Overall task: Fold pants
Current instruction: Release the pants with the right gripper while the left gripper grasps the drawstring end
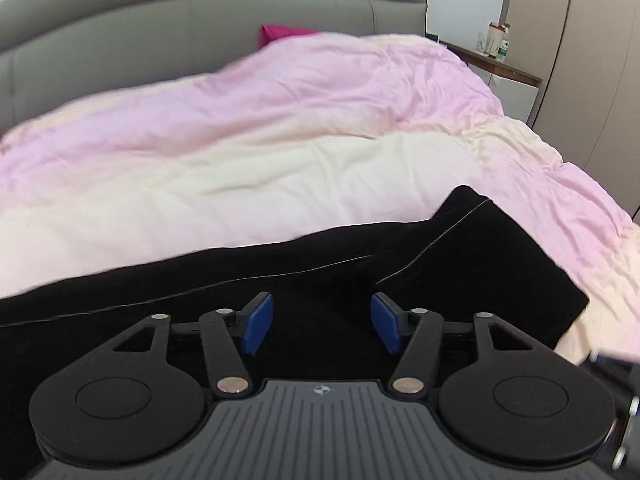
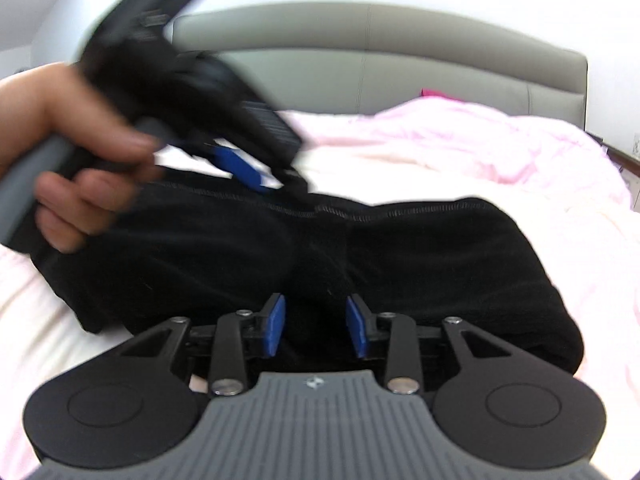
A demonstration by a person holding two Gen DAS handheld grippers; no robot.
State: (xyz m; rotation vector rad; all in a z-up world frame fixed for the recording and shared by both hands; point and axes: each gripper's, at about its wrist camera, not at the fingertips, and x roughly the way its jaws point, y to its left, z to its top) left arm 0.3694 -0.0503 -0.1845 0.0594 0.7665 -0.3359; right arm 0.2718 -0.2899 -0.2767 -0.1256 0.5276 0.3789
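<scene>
The black pants (image 1: pixel 460 264) lie folded over themselves on the bed, with thin pale seam lines showing. In the left wrist view my left gripper (image 1: pixel 322 324) hovers over them, its blue pads wide apart and nothing pinched between them. In the right wrist view the pants (image 2: pixel 420 256) form a broad dark bundle with a stitched hem along the far edge. My right gripper (image 2: pixel 316 326) sits low over their near edge, pads apart, black cloth behind the gap. A hand (image 2: pixel 80 184) holds the blurred left gripper (image 2: pixel 248 172) above the pants' far left edge.
A pink and cream duvet (image 1: pixel 280 128) covers the bed under the pants. The grey padded headboard (image 1: pixel 160 32) stands behind it with a magenta pillow (image 1: pixel 280 32). A nightstand (image 1: pixel 500 64) with cups and a bottle, and a beige wardrobe (image 1: pixel 592 60), stand at the right.
</scene>
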